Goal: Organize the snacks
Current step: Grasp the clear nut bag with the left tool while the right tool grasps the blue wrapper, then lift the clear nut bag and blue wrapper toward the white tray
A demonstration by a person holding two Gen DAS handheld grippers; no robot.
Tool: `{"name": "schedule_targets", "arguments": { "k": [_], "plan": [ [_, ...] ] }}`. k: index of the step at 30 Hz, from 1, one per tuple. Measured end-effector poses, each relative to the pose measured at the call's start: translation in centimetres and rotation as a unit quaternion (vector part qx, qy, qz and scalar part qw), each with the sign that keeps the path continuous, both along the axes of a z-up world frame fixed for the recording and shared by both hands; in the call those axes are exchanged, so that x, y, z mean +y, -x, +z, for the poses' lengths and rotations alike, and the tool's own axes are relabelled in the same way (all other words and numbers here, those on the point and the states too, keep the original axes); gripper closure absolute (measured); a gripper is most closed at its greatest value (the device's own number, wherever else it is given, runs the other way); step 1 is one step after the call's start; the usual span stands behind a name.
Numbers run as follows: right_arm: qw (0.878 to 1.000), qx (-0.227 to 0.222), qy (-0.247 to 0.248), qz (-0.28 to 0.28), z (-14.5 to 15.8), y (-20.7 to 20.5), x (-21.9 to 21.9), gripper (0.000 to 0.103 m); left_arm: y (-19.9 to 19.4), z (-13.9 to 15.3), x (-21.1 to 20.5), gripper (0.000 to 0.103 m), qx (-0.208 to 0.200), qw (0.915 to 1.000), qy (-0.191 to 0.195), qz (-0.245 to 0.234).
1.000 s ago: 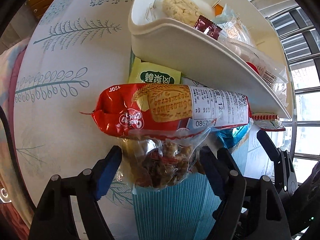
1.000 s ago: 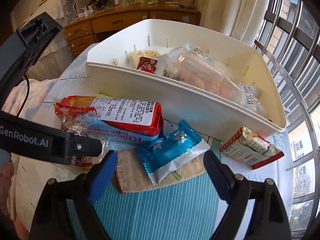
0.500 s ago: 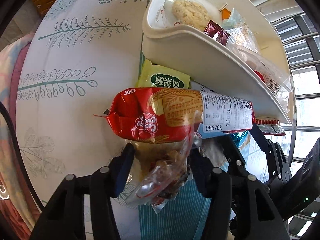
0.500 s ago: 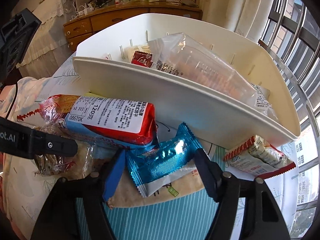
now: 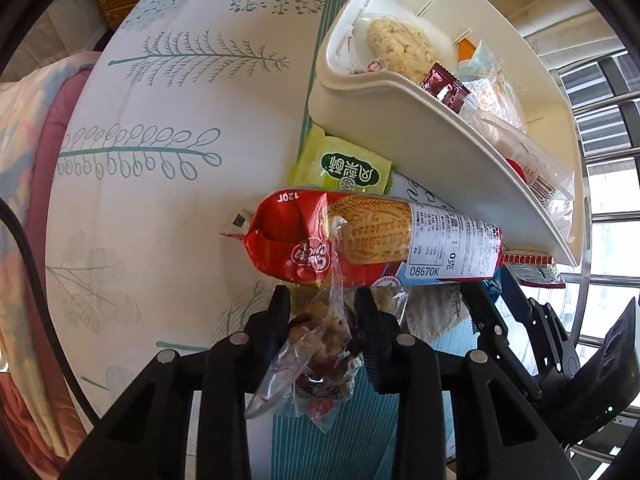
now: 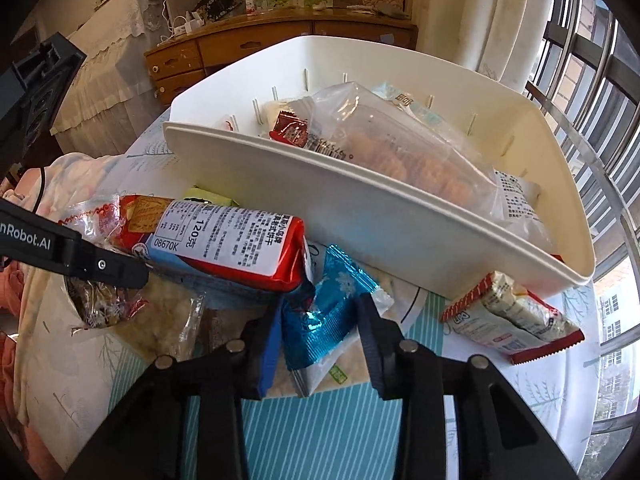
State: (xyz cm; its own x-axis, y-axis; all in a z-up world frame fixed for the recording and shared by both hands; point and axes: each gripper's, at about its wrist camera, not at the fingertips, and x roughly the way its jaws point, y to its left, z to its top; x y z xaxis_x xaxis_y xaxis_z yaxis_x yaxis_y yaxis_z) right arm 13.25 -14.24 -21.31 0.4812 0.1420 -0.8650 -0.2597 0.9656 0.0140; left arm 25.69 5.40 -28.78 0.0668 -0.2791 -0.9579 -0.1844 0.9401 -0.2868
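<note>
Two grips have just closed — left gripper [image 5: 320,312] pinching a clear snack bag [image 5: 316,356], right gripper [image 6: 318,316] clamping a blue packet [image 6: 324,320]; thin film may slip, or drag the biscuit roll [image 5: 376,236] overlapping both.

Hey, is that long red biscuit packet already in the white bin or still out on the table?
Out. The long red biscuit packet lies on the tablecloth in front of the white plastic bin.
</note>
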Motion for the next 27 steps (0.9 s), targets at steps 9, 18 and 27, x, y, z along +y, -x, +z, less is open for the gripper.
{"name": "schedule_targets", "arguments": {
  "k": [9,18,27],
  "plan": [
    [0.999,0.001,-0.03,0.044,2.1,1.0,-0.7,0.067,2.3,3.3,-1.3,0.072,-0.018,0.9994,-0.014,0.024],
    [0.991,-0.024,-0.074,0.111,6.3,1.6,-1.5,0.067,3.2,8.9,-2.8,0.072,-0.065,0.9965,-0.017,0.05],
    [0.979,-0.075,-0.114,0.152,10.9,0.8,-2.1,0.067,1.9,12.8,-4.8,0.072,-0.131,0.9883,-0.027,0.073]
  ]
}}
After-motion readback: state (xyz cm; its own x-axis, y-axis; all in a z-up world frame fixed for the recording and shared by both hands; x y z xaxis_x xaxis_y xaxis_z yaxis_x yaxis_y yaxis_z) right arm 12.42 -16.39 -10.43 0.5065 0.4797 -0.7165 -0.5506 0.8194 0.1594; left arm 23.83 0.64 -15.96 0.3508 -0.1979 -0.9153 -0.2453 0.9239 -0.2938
